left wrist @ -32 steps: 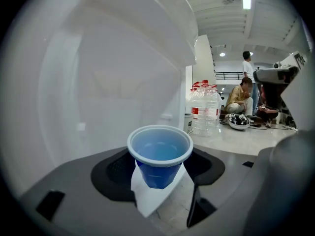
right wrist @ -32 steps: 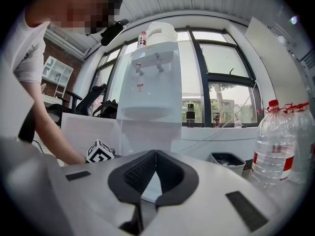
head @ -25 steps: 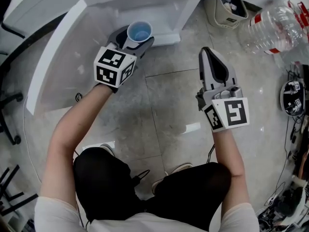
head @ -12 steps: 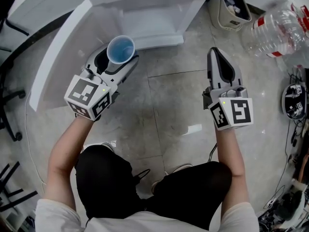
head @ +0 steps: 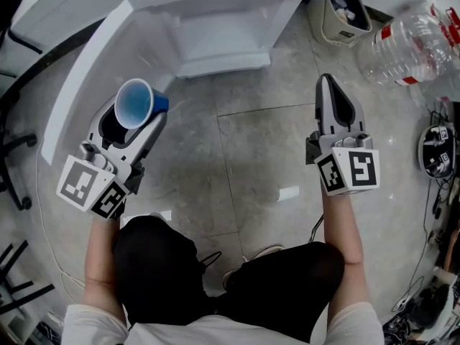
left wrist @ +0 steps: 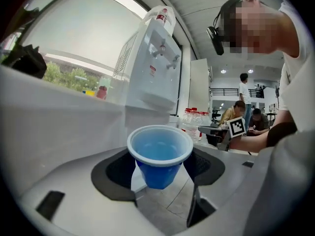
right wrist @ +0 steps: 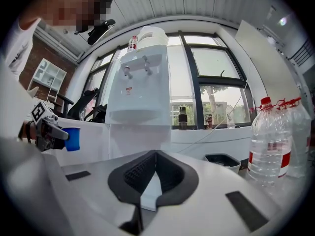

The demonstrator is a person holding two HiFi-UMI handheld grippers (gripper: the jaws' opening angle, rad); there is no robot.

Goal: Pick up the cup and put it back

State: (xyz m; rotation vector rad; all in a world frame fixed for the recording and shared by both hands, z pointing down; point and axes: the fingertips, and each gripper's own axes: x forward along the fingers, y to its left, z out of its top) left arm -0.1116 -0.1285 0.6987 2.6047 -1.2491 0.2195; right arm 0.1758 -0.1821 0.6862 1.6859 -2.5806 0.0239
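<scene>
A blue paper cup [head: 134,103] sits upright between the jaws of my left gripper [head: 134,123], which is shut on it at the left of the head view. In the left gripper view the cup [left wrist: 160,155] fills the middle, its body pinched by both dark pads [left wrist: 120,168]. The white water dispenser [head: 218,27] stands ahead, well clear of the cup. My right gripper [head: 329,85] hangs at the right, shut and holding nothing; its jaws meet in a line in the right gripper view [right wrist: 155,157], where the cup [right wrist: 73,138] shows far left.
Large clear water bottles [head: 405,43] lie at the top right, and stand beside the dispenser [right wrist: 143,85] in the right gripper view [right wrist: 269,142]. A beige bin [head: 343,8] sits behind them. A white curved ledge [head: 83,74] runs along the left. Cables and gear [head: 435,146] crowd the right edge.
My left gripper has carried the cup away from the dispenser, down and to the left in the head view. The right gripper has drifted slightly right.
</scene>
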